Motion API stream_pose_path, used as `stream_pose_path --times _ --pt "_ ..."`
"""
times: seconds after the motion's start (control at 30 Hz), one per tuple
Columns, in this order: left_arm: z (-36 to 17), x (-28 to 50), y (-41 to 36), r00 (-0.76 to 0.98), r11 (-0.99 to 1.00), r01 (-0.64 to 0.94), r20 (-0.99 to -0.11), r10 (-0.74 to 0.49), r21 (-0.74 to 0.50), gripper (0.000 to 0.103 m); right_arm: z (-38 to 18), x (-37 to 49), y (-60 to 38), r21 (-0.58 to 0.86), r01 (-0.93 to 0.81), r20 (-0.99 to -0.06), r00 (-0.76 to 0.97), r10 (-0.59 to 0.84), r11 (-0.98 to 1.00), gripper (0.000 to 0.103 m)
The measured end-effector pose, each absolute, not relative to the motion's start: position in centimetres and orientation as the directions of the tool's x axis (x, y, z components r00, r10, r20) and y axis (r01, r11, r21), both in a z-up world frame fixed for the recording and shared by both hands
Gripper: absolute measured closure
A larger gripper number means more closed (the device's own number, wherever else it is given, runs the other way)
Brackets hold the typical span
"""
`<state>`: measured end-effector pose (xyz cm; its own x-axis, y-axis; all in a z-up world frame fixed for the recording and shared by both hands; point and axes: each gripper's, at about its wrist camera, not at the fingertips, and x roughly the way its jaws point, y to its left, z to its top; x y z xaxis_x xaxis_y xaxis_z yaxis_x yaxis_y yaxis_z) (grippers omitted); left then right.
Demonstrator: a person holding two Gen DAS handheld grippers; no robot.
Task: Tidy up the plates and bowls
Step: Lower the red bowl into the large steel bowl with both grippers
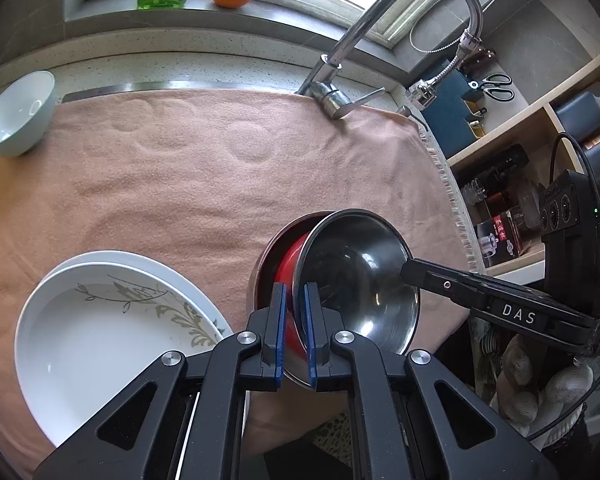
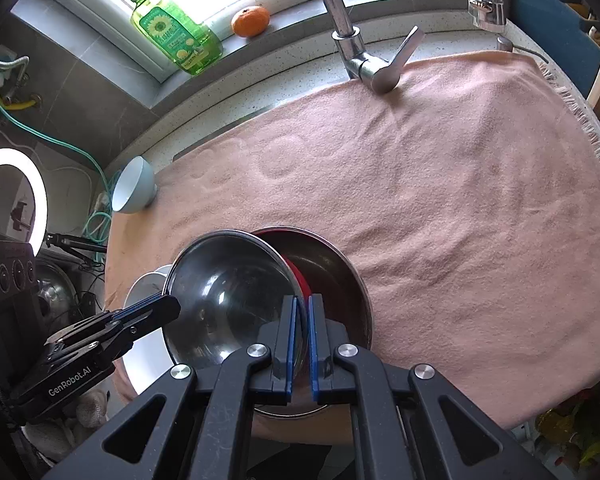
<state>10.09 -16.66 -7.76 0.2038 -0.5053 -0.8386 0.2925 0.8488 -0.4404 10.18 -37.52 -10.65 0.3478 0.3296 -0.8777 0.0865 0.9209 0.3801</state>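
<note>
Both grippers, left [image 1: 295, 334] and right [image 2: 302, 344], clamp the steel bowl's [image 1: 360, 276] rim, tilted inside a red bowl [image 1: 288, 256]; plates [image 1: 100, 340] lie left of the left jaws.

Steel bowl [image 1: 360, 280] tilted in another bowl [image 2: 332, 280] on towel [image 1: 180, 184], right of stacked plates [image 1: 100, 340].

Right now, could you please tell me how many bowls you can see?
3: a pale bowl at the towel's far left edge, a tilted steel bowl held by both grippers, and a red-lined bowl under it. More may be hidden.
</note>
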Motion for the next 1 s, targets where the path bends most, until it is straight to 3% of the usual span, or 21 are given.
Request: stream_pose_path --times 1.0 --pt "-10.7 10.1 -18.4 0.156 0.867 0.305 -0.878 -0.453 -0.393 0.096 -13.5 10.4 -37.6 0.315 0.103 -0.912 0.306 0.272 0.943 0.095"
